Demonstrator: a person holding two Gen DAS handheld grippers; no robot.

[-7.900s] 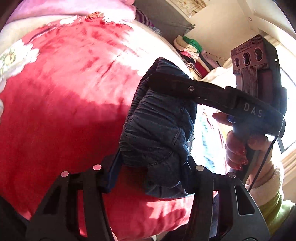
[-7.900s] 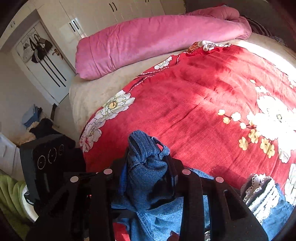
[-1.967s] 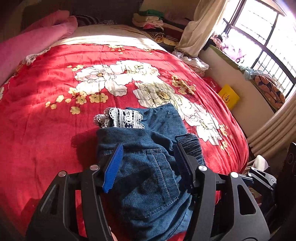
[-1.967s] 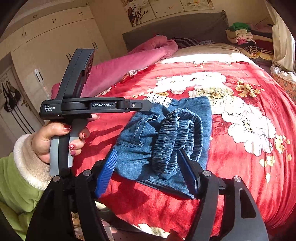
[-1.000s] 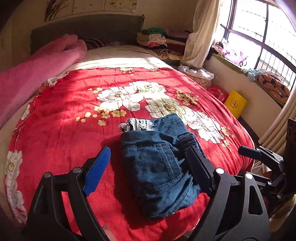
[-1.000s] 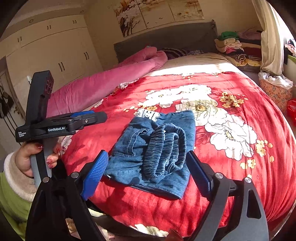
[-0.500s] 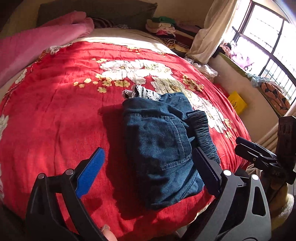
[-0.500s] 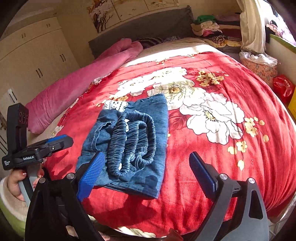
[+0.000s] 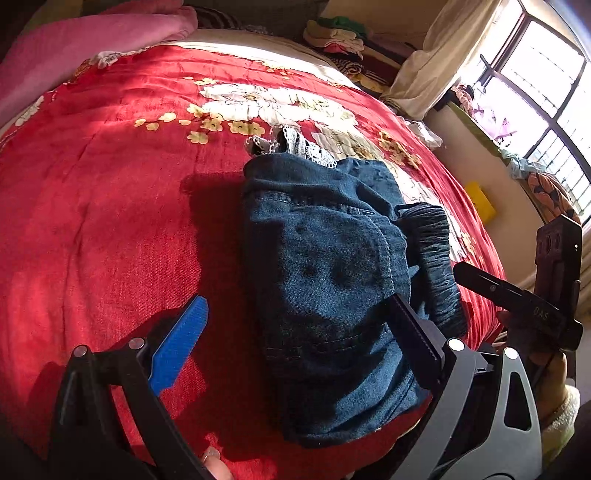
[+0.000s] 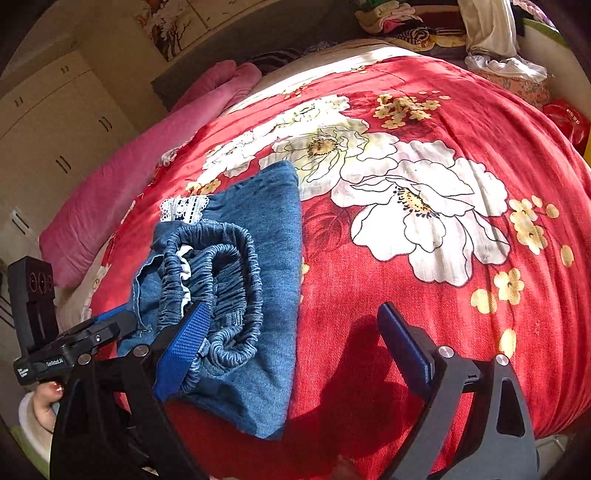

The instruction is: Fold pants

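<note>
The blue denim pants (image 9: 325,288) lie folded in a thick bundle on the red floral bedspread (image 9: 92,184), near the bed's front edge. Their gathered elastic waistband (image 10: 221,280) faces up and white lace (image 10: 183,208) peeks out at the far end. My left gripper (image 9: 295,332) is open wide, low over the near end of the pants, and its pads do not press the cloth. My right gripper (image 10: 295,339) is also open wide. Its left blue pad (image 10: 184,339) hangs over the waistband and its other pad is above bare bedspread.
A rolled pink quilt (image 9: 74,48) lies along the far left of the bed. Stacked folded clothes (image 9: 336,33) and a curtain sit beyond the bed by the window (image 9: 535,74). A wardrobe (image 10: 55,129) stands on the left. A hand (image 10: 44,402) holds the left gripper's handle.
Both grippers have sunk closer to the bed and rolled. The left jaws have let go of the pants and spread wide. The right gripper has slid rightward, leaving the pants at its left finger.
</note>
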